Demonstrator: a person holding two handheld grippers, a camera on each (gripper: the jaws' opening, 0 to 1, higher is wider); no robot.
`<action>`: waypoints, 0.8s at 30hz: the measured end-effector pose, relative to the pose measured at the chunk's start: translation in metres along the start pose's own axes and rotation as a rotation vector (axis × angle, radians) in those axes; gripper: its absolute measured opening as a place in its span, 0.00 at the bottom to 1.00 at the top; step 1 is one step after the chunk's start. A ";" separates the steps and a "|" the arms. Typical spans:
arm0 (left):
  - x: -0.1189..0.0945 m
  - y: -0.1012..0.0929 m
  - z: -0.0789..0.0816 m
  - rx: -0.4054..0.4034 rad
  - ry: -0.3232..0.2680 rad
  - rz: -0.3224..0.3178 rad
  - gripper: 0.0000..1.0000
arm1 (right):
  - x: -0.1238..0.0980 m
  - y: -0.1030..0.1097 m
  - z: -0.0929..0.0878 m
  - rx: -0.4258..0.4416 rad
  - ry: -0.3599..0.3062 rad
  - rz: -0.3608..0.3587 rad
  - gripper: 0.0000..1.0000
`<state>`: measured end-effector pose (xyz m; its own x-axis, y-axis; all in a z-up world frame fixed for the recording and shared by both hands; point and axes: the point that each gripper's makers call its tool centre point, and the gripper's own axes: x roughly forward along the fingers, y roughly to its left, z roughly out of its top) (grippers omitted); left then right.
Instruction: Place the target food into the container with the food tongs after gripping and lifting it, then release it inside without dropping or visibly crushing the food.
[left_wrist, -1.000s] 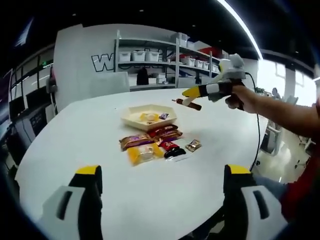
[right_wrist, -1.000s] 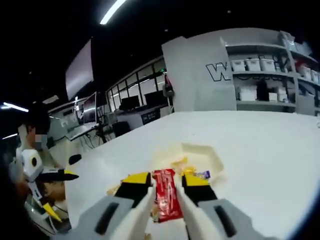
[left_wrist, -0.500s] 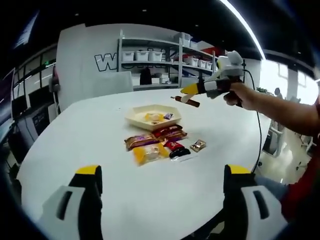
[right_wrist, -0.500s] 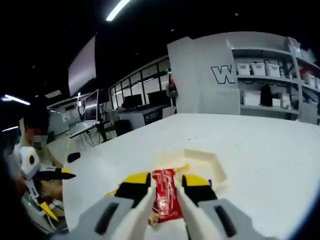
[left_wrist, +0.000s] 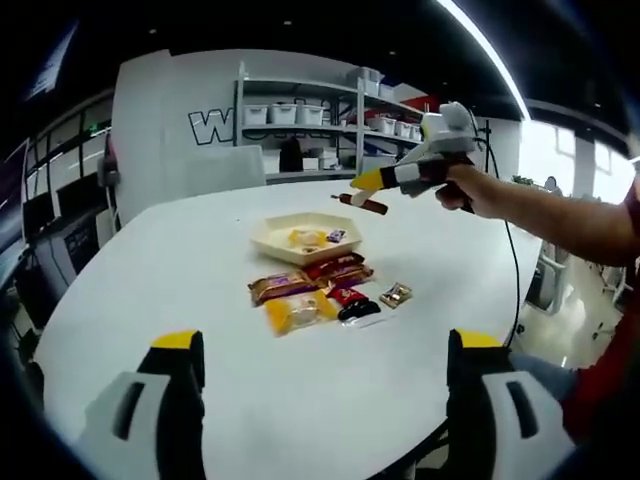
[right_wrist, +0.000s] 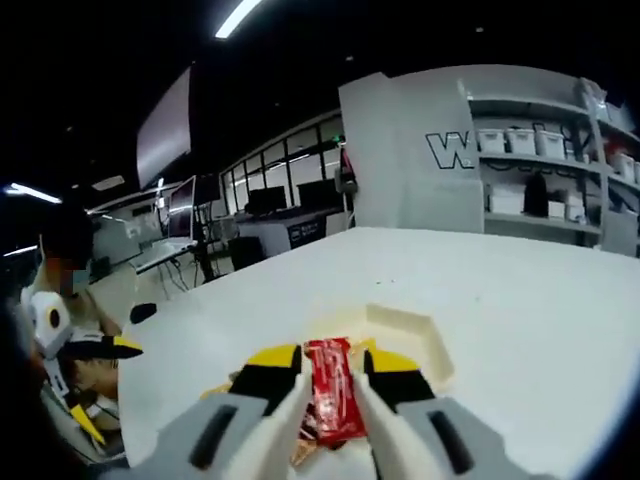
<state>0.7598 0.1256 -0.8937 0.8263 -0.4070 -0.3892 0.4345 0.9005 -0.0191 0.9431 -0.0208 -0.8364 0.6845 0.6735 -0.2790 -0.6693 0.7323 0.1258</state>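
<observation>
- Your left gripper hung low over the near edge of the table, its two yellow-tipped jaws spread wide apart with nothing between them.
- Your right gripper had its jaws drawn close together, clamped on the red snack bar.
- In the left gripper view, your right gripper was raised above the far right side of the table, tips pointing left.
- Your right hand gripped its handle, forearm stretched in from the right.

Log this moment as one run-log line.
right gripper: shut on red snack packet, held above tray | left gripper: open, idle | loose snacks: on table
</observation>
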 end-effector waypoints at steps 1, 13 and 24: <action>0.000 0.000 0.000 0.001 0.000 0.001 0.99 | 0.002 -0.001 0.001 -0.002 -0.001 0.001 0.19; -0.003 0.002 0.004 0.010 -0.002 0.010 0.99 | 0.015 -0.001 0.015 -0.108 -0.023 0.007 0.23; -0.004 0.000 0.002 0.009 -0.002 0.002 0.98 | 0.001 -0.003 0.015 -0.127 -0.028 -0.011 0.24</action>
<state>0.7574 0.1263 -0.8904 0.8281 -0.4054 -0.3871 0.4358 0.9000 -0.0103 0.9502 -0.0213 -0.8229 0.6988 0.6691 -0.2530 -0.6914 0.7224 0.0009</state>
